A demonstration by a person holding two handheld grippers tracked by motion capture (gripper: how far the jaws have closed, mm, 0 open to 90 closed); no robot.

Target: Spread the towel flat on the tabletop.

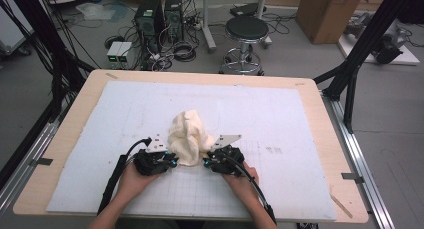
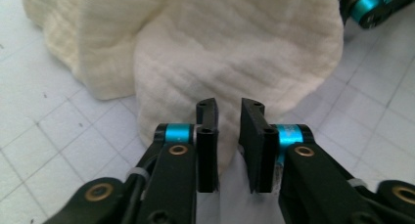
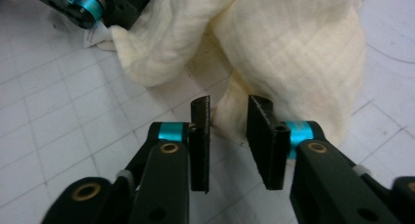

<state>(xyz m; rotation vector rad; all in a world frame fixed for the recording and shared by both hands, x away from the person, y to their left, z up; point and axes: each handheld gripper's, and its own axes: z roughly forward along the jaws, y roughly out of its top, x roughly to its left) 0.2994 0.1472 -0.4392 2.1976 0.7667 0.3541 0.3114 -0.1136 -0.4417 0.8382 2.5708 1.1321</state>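
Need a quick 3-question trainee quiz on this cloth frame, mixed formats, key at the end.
1. True or false: the cream cloth lies spread flat on the white mat.
2. Which part of the cloth sits between the left gripper jaws? A) a corner tucked under the mat B) a fold at its near edge C) none
3. In the right gripper view, what does the right gripper straddle?

Key
1. False: it is bunched into a heap.
2. B
3. A narrow bit of the cloth's lower edge; the jaws stand a little apart, and I cannot tell if they pinch it.
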